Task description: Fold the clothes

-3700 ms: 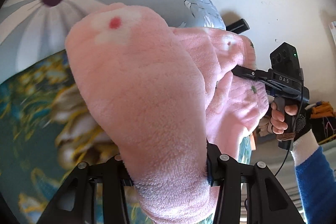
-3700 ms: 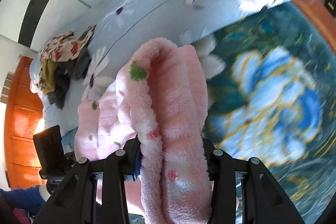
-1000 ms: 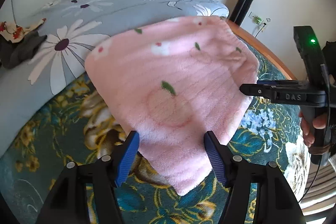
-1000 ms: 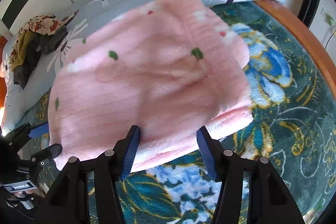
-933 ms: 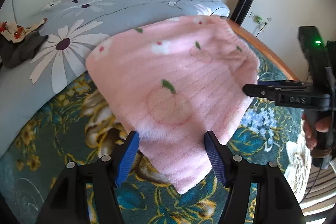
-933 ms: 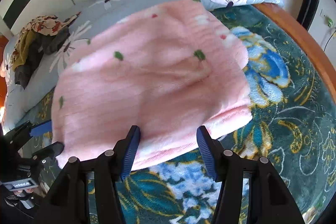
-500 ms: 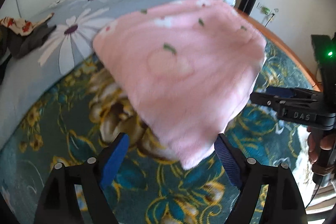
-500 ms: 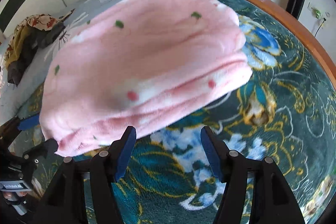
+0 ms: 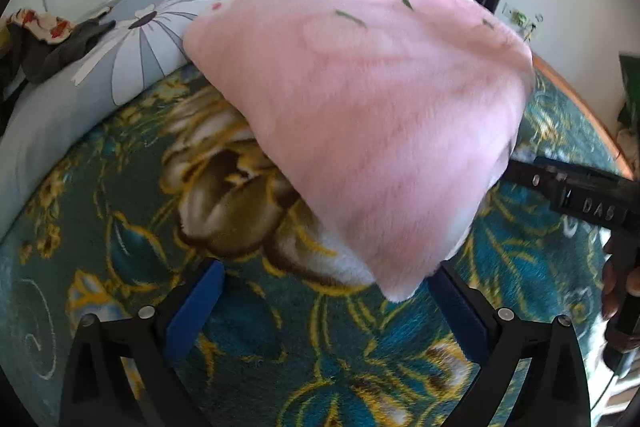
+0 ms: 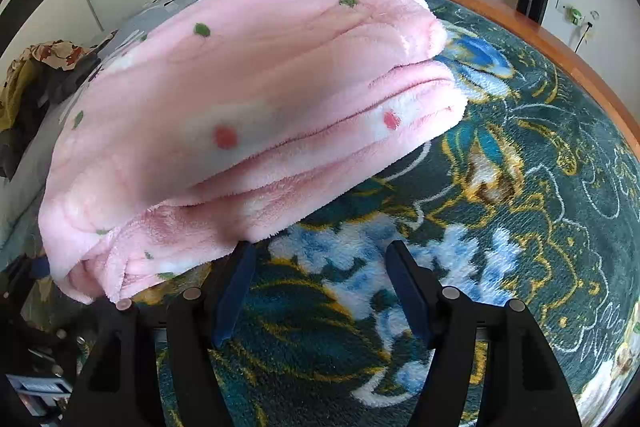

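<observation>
Two sets of tongs hover over a bed, both spread wide and gripping nothing. Between them lies a folded pink fleece garment [image 10: 248, 107], dotted with small green and red marks, stacked in several soft layers. It rests on a dark teal floral blanket [image 10: 520, 187] and its far edge reaches a pale blue daisy-print duvet [image 9: 132, 39].

From the left tongs [image 9: 324, 311], blue-padded fingers [image 9: 196, 307] frame the garment's near corner without touching it. The right tongs [image 10: 320, 291] sit just in front of the layered open edges of the fold, also apart from the fabric. In the left wrist view the right tool's black body [image 9: 580, 195] shows just beside the garment. A heap of other clothes [image 10: 36, 79] lies on the duvet, well apart.
</observation>
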